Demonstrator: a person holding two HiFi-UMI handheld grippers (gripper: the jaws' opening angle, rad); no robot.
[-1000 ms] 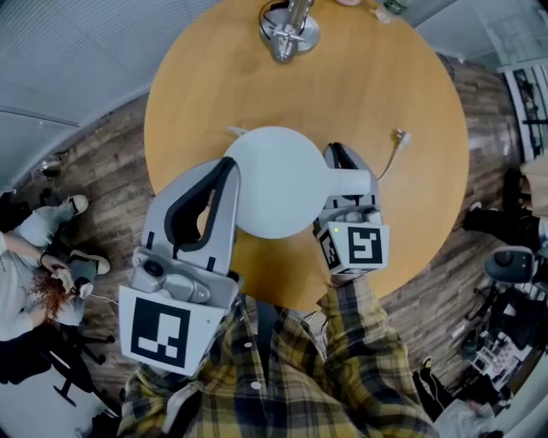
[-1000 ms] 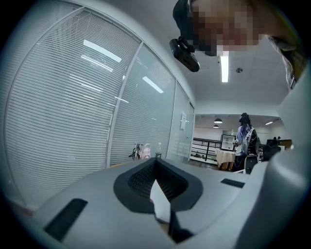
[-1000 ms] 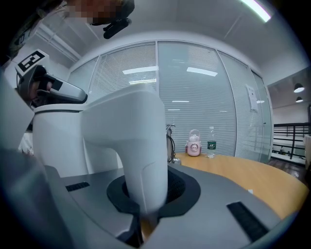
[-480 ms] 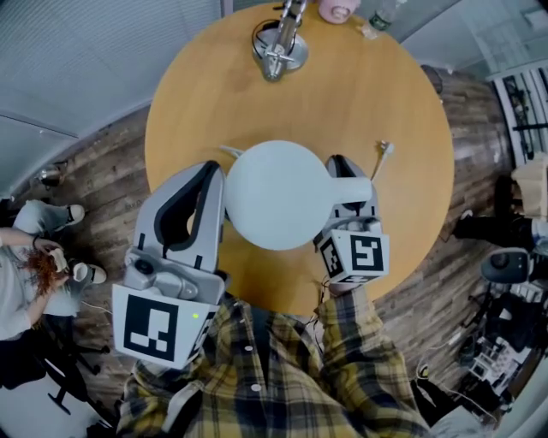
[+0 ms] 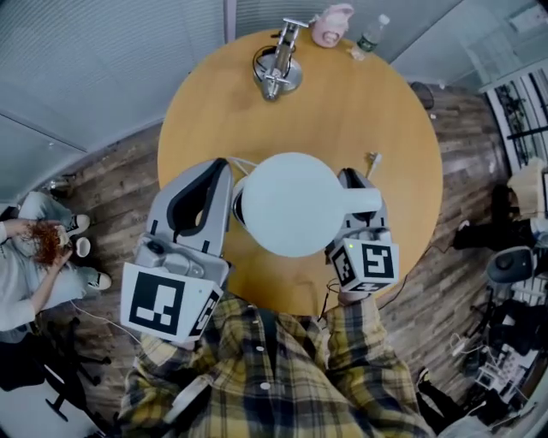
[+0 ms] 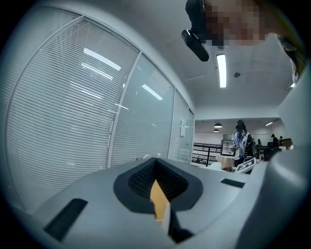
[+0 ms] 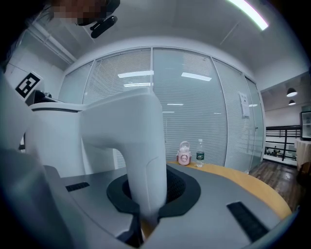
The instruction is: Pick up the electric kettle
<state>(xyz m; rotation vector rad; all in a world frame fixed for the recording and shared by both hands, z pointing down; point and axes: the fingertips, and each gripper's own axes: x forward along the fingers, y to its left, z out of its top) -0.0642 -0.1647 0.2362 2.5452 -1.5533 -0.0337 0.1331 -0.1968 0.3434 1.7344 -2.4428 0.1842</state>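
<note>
In the head view the white electric kettle (image 5: 295,205) hangs above the round wooden table (image 5: 385,103), seen from above as a round lid. Its handle (image 5: 360,198) sticks out to the right. My right gripper (image 5: 353,184) is shut on that handle; in the right gripper view the handle (image 7: 143,160) stands upright between the jaws of the right gripper (image 7: 146,194), with the kettle body (image 7: 53,141) at the left. My left gripper (image 5: 221,171) lies against the kettle's left side. In the left gripper view the left gripper (image 6: 158,187) has its jaws together with nothing between them.
At the table's far edge stand a chrome object on a round base (image 5: 278,64), a pink jar (image 5: 330,24) and a water bottle (image 5: 370,34). A white cable end (image 5: 374,160) lies right of the kettle. A person (image 5: 34,257) sits on the floor at left.
Both grippers and the kettle have risen away from the table, and the kettle has drifted slightly right in the head view. The right gripper's hold on the handle is unchanged.
</note>
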